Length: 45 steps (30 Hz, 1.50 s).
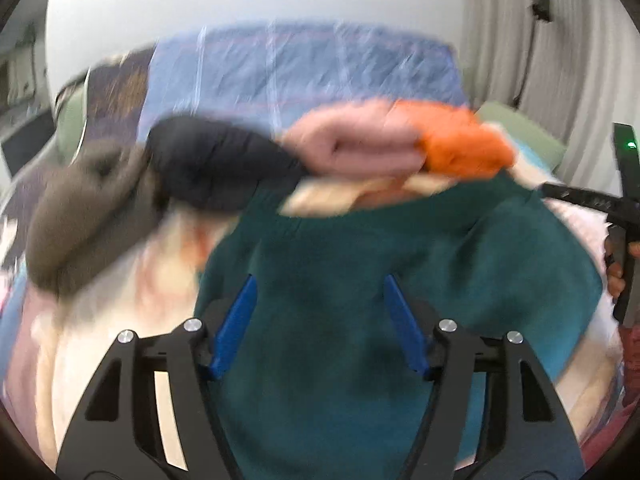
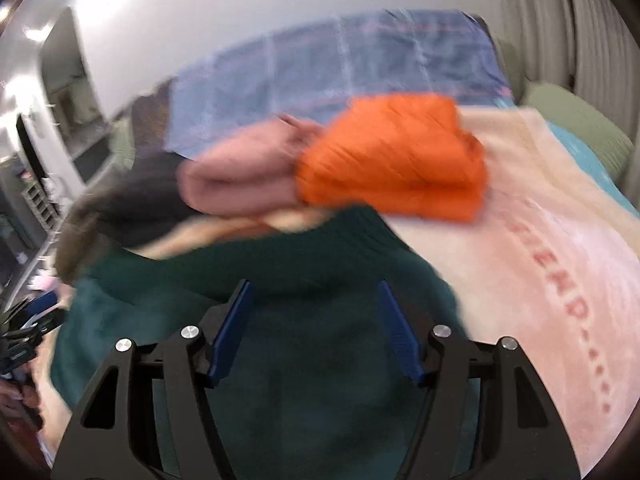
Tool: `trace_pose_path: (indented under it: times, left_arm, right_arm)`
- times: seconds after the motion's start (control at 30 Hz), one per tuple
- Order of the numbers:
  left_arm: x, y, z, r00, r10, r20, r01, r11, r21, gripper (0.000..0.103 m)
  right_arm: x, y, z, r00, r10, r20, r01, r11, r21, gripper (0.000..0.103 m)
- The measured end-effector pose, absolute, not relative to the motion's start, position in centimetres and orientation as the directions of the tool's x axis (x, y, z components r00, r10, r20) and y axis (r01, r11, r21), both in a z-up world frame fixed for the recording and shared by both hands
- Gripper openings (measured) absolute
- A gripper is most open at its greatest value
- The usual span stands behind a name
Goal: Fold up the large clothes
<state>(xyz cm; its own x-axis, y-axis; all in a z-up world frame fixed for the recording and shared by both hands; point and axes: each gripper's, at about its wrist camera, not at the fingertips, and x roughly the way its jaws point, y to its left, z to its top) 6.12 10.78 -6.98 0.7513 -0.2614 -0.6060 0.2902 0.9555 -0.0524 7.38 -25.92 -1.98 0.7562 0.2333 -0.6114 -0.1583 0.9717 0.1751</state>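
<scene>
We are hovering both tools over the teal garment (image 1: 360, 280), which is lying spread on the bed (image 2: 540, 240) directly beneath and ahead of the left hand-held gripper (image 1: 320, 320) and the right hand-held gripper (image 2: 314, 328); both are standing released, jaws wide apart with nothing between them. The fabric is looking thick, soft and fleecy, so we are judging it limp, fairly heavy for cloth, and likely to sag and bunch when lifted. We are thinking the best hold is a deep pinch at the outer edges or corners. Beyond the fingertips, folded pink (image 2: 240, 188), orange (image 2: 392, 160) and dark (image 1: 216, 164) pieces are sitting stacked.
</scene>
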Motion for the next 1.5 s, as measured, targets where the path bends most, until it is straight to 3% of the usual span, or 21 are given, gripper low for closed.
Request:
trace_pose_path:
  times: [0.13,0.2,0.23,0.3,0.4,0.57,0.73,0.87,0.97,1.03,1.1,1.37,1.5]
  left_arm:
    - [8.0,6.8,-6.5,0.755,-0.249,-0.606,0.331,0.943,0.025,0.067]
    - [9.7,6.1,-8.8,0.737,-0.168,-0.654,0.292,0.953,0.084,0.07]
    - [11.1,6.4,-11.6,0.713,-0.071,-0.698,0.238,0.96,0.145,0.072]
    - [11.2,7.6,-14.1,0.717,-0.101,-0.689,0.239,0.965,0.107,0.076]
    - [10.2,8.1,-14.4,0.732,-0.094,-0.675,0.21,0.973,0.093,0.076]
    - [10.3,9.0,-14.9,0.726,-0.135,-0.674,0.212,0.977,0.032,0.076]
    - [9.8,9.1,-14.0,0.724,-0.122,-0.679,0.193,0.981,0.03,0.075]
    - [8.4,9.8,-12.2,0.714,-0.166,-0.68,0.182,0.982,-0.048,0.074]
    - [7.6,9.9,-11.4,0.729,-0.18,-0.66,0.179,0.981,-0.07,0.08]
    - [7.9,9.4,-12.4,0.717,-0.135,-0.684,0.171,0.985,-0.015,0.084]
    - [8.0,9.0,-14.2,0.72,-0.113,-0.684,0.183,0.983,0.03,0.086]
    - [7.5,9.7,-14.5,0.725,-0.154,-0.672,0.208,0.978,0.0,0.087]
    - [7.4,9.9,-14.5,0.726,-0.163,-0.668,0.21,0.978,-0.01,0.087]
  right_arm:
    - [9.1,-21.2,-3.2,0.745,0.173,-0.644,-0.212,0.977,0.017,0.067]
    - [11.2,-21.0,-6.7,0.698,0.126,-0.705,-0.192,0.981,-0.015,0.074]
    - [12.3,-21.6,-8.6,0.665,0.151,-0.731,-0.185,0.982,0.035,0.079]
    - [13.5,-22.8,-10.2,0.626,0.235,-0.744,-0.174,0.972,0.161,0.081]
    - [13.3,-21.4,-10.2,0.645,0.179,-0.743,-0.189,0.979,0.071,0.082]
    - [13.5,-21.9,-10.4,0.634,0.217,-0.743,-0.194,0.974,0.119,0.083]
    - [11.6,-21.8,-7.7,0.658,0.164,-0.735,-0.139,0.986,0.096,0.082]
    - [7.6,-20.4,-4.1,0.679,0.302,-0.67,-0.193,0.953,0.234,0.082]
    - [6.0,-17.1,-4.6,0.69,0.261,-0.675,-0.264,0.959,0.102,0.082]
    - [6.8,-14.7,-8.9,0.601,0.217,-0.77,-0.31,0.95,0.026,0.084]
    - [6.0,-13.6,-10.4,0.663,0.16,-0.731,-0.327,0.941,-0.091,0.085]
    - [5.1,-13.7,-9.2,0.661,0.157,-0.734,-0.314,0.946,-0.08,0.084]
    - [1.8,-15.1,-6.3,0.67,0.211,-0.712,-0.265,0.964,0.036,0.084]
